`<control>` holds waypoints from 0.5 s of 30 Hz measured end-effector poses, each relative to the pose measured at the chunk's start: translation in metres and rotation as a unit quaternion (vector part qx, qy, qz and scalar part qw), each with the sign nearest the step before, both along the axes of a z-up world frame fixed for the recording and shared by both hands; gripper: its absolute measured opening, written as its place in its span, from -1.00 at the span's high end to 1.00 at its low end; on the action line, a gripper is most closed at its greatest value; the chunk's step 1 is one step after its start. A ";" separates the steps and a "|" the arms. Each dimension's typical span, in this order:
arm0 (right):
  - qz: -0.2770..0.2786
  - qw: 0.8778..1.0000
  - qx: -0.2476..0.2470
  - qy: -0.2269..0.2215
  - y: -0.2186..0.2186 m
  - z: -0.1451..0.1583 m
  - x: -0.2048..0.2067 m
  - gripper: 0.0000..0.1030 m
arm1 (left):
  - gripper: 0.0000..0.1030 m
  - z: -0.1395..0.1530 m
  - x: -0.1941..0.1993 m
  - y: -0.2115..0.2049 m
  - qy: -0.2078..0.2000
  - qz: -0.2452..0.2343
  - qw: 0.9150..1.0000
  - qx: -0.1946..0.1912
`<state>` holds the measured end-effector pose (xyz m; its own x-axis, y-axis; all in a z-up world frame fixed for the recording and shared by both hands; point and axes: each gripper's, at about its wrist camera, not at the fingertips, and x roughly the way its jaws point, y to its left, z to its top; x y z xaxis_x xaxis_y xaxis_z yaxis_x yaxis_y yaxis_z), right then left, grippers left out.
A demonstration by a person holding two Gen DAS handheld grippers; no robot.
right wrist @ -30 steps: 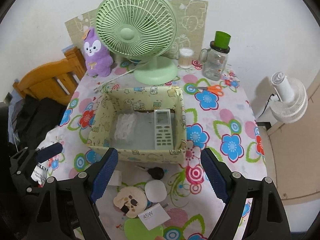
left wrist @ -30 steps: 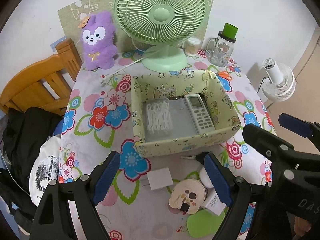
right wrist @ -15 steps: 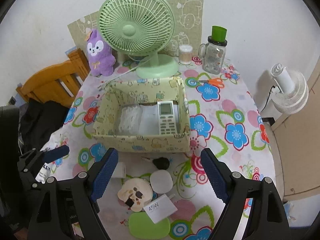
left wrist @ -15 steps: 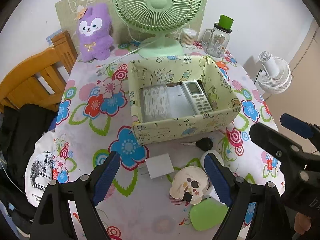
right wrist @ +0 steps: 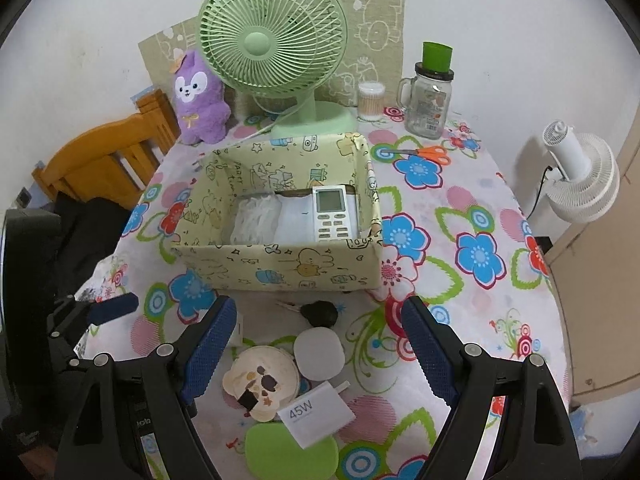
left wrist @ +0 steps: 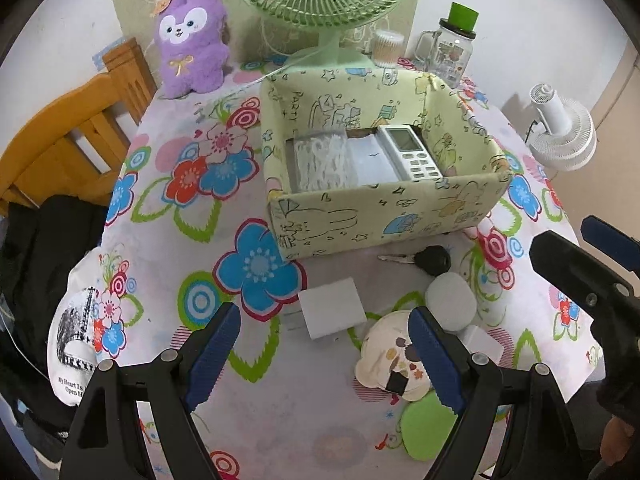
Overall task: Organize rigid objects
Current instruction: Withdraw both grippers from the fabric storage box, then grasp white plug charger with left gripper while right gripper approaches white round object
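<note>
Change since earlier frames: both grippers have sunk toward the tabletop; the box and the loose items now fill more of each view, while the jaws stand no wider or narrower than before.
Left gripper [left wrist: 324, 354]: jaws wide apart, holding nothing, blue pads at the lower edge of the left wrist view.
Right gripper [right wrist: 316, 346]: jaws wide apart, empty, lower centre of the right wrist view; its black arm also shows at the right edge of the left wrist view.
White charger block [left wrist: 332, 313]: lower centre of the left view, between the left jaws, untouched.
Round shell-coloured case [right wrist: 262, 380]: between the right jaws, with a dark patch on its lid.
White round pad [right wrist: 319, 353]: just beside the case, to its right.
45W adapter [right wrist: 316, 414]: below the case, overlapping a green oval case [right wrist: 288, 454] at the bottom edge.
Black key [right wrist: 318, 313]: on the cloth between the pad and the box.
Patterned box [right wrist: 280, 266]: centre of frame, its near wall standing between the grippers and its contents.
Box contents: white remote [right wrist: 332, 214] at right, clear bag of white pieces [right wrist: 254, 222] at left.
Background: green fan [right wrist: 274, 44], purple plush [right wrist: 198, 98], glass jar [right wrist: 428, 98], orange scissors [right wrist: 424, 153], upper part of frame.
Surface: floral tablecloth [right wrist: 460, 300].
</note>
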<state>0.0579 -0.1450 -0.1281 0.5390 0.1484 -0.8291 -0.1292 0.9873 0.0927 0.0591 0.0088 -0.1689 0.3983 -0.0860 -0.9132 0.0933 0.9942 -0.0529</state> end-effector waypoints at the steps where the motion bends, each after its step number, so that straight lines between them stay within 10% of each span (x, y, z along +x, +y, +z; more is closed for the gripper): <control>1: -0.001 1.000 -0.001 0.002 0.000 -0.002 0.000 -0.68 | -0.70 -0.002 0.000 0.001 -0.001 0.000 1.000 -0.002; 15: 0.019 1.000 0.006 0.012 -0.002 -0.049 0.010 -0.68 | -0.68 -0.035 0.007 0.004 0.010 0.017 1.000 -0.023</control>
